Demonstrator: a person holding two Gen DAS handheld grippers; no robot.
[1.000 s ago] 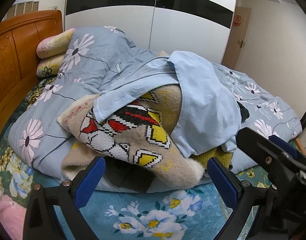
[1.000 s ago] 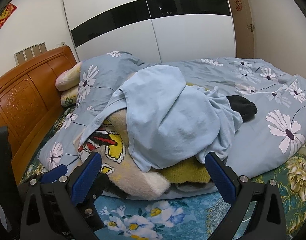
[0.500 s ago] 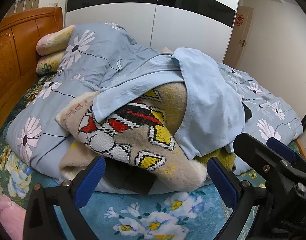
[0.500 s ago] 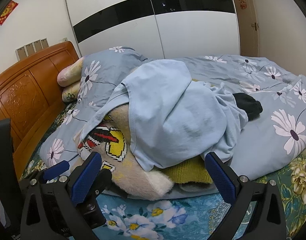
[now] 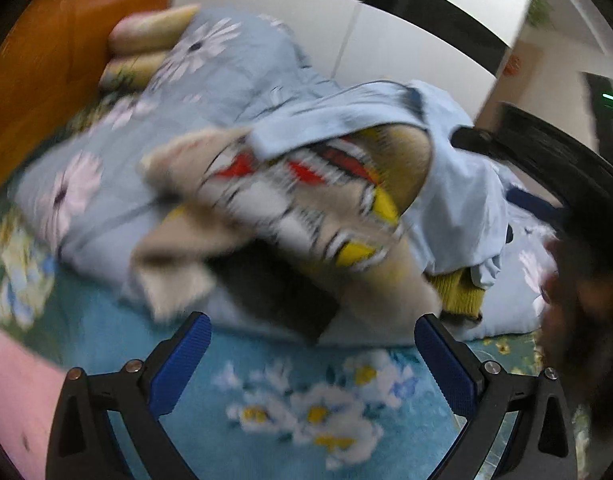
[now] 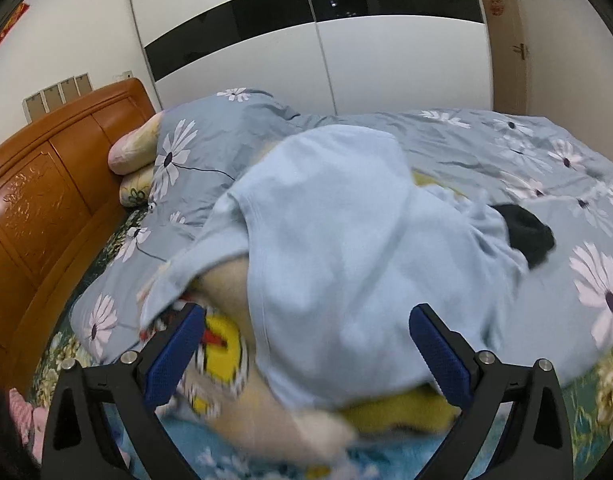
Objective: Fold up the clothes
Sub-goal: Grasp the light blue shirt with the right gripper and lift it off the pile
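Observation:
A heap of clothes lies on the bed. On top is a light blue shirt (image 6: pixel 346 240), also in the left wrist view (image 5: pixel 458 184). Under it is a beige fuzzy sweater (image 5: pixel 306 200) with a red, yellow, black and white pattern, seen in the right wrist view (image 6: pixel 222 344) too. A yellow knit piece (image 6: pixel 402 408) and a dark garment (image 5: pixel 282 292) lie beneath. My left gripper (image 5: pixel 312 364) is open and empty, just in front of the heap. My right gripper (image 6: pixel 310 356) is open and empty, its jaws on either side of the blue shirt's lower edge.
A grey-blue flowered duvet (image 6: pixel 506 152) covers the bed behind the heap. A black garment (image 6: pixel 526 228) lies on it at right. The wooden headboard (image 6: pixel 46 200) and pillows (image 6: pixel 134 152) are at left. White wardrobe doors (image 6: pixel 346 60) stand behind. The blue flowered sheet (image 5: pixel 306 400) lies below the grippers.
Both grippers have moved quickly in toward the heap, and both views are blurred by the motion. The right gripper now reaches over the blue shirt. The clothes have not been taken hold of.

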